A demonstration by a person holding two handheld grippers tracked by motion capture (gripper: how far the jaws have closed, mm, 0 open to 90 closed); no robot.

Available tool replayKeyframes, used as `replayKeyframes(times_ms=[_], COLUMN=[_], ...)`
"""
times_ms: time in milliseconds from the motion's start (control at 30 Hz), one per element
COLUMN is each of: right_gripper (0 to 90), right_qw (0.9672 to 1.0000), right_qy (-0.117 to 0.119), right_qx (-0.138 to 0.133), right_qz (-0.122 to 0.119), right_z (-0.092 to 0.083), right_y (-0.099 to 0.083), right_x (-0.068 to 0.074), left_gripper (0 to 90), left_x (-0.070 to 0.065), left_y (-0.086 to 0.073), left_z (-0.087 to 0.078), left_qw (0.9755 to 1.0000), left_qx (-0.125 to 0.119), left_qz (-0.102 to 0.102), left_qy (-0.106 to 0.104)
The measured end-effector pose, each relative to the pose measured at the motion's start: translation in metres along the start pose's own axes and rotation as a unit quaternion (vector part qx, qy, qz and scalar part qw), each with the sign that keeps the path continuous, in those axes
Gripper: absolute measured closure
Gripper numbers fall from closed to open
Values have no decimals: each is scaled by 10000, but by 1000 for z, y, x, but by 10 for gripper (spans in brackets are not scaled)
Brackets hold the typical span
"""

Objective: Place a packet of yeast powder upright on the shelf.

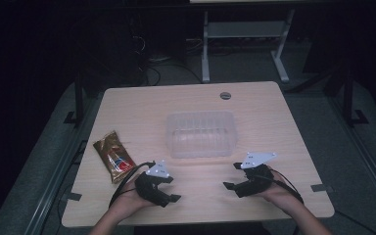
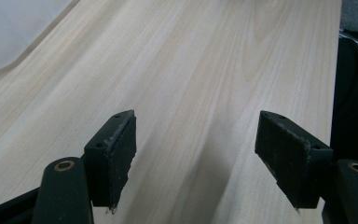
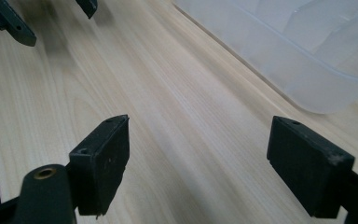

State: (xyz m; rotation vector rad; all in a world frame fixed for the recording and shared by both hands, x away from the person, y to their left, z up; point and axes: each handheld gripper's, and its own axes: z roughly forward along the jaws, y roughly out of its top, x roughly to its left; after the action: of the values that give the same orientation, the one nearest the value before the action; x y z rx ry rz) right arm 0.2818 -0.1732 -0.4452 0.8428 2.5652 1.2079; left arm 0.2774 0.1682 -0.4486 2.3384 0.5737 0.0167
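A clear plastic container point(image 1: 201, 134) sits in the middle of the light wood table point(image 1: 142, 105), and its rounded wall point(image 3: 303, 51) appears in the right gripper view. A brown and gold snack packet point(image 1: 114, 155) lies flat near the table's left edge. My left gripper point(image 1: 171, 188) rests near the front edge, right of the packet, open with bare wood between its jaws point(image 2: 196, 154). My right gripper point(image 1: 232, 175) is at the front right, below the container's right corner, open and holding nothing point(image 3: 198, 163). The two grippers point towards each other.
A round grey grommet point(image 1: 225, 95) is set in the table's far edge. Behind the table stand white desk legs point(image 1: 205, 49) and cables on a dark floor. Tape tabs point(image 1: 321, 188) mark the front corners.
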Motion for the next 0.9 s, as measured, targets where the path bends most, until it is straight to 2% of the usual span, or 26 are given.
replayKeyframes(times_ms=[33,100,167,233,300,433,467,500,600,633,733,767,800,900], right_gripper=[202,197,193,189,188,186,186,186,184,184,183,183,183,183], right_qw=[10000,10000,10000,10000,10000,10000,10000,10000,10000,10000,10000,10000,10000,10000], right_qy=[-7,13,-8,0,-20,-13,-12,-8,0,0,8,8,8,15], right_qx=[-10,-28,-50,-64,-59,-46,-52,-53,-50,-50,-66,-66,-73,-63], right_qz=[11,31,31,39,28,41,45,47,25,25,13,13,10,42], right_z=[0,-1,-1,-1,-1,-1,-1,-1,-1,-1,-1,-1,-1,-1], right_y=[0,0,0,0,0,0,0,0,0,0,0,0,0,0], right_x=[0,-1,-1,-2,-2,-2,-2,-3,-3,-3,-3,-3,-3,-3], left_gripper=[294,297,305,313,325,375,406,420,472,494,557,579,579,675], left_x=[1,3,4,9,11,19,23,23,33,33,43,43,46,52], left_y=[0,0,1,1,1,0,-1,-1,-4,-4,-9,-9,-10,-13], left_z=[-2,-6,-9,-18,-21,-36,-43,-43,-57,-57,-70,-70,-74,-82], left_qw=[10000,9999,9998,9992,9991,9976,9962,9962,9933,9933,9908,9908,9898,9871], left_qx=[8,-34,-66,-123,-138,-232,-308,-308,-381,-381,-419,-419,-436,-455], left_qz=[32,-84,-115,-239,-266,-431,-542,-542,-690,-690,-817,-817,-862,-948], left_qy=[40,112,144,279,309,487,608,608,846,846,992,992,1049,1206])
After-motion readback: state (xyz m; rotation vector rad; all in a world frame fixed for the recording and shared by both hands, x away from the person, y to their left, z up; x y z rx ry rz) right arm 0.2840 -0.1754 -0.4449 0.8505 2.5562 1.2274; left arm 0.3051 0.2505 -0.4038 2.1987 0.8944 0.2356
